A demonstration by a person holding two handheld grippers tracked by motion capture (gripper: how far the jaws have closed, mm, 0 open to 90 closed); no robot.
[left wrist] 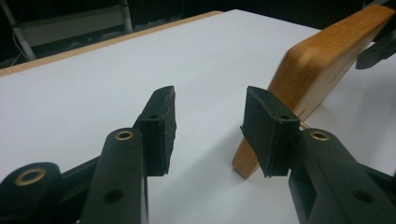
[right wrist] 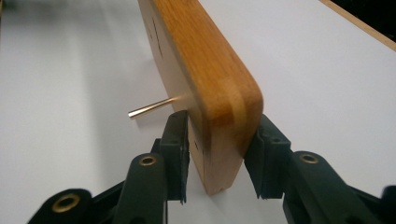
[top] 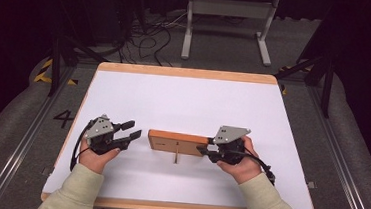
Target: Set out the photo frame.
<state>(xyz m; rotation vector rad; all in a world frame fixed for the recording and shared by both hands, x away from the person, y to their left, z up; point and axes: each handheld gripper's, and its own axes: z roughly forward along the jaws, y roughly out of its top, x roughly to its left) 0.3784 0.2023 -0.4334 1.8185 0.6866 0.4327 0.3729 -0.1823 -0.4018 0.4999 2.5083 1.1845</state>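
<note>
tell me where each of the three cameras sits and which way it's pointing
High view: above the person's side, looking forward and down on the white table; both sleeves, hands, left gripper and right gripper show.
Left gripper view: rides the left gripper, looking along its open jaws at the near end of the wooden board.
Right gripper view: rides the right gripper, its jaws shut on the board's other end; a thin peg sticks out.
Shared: all three show the board and table.
</note>
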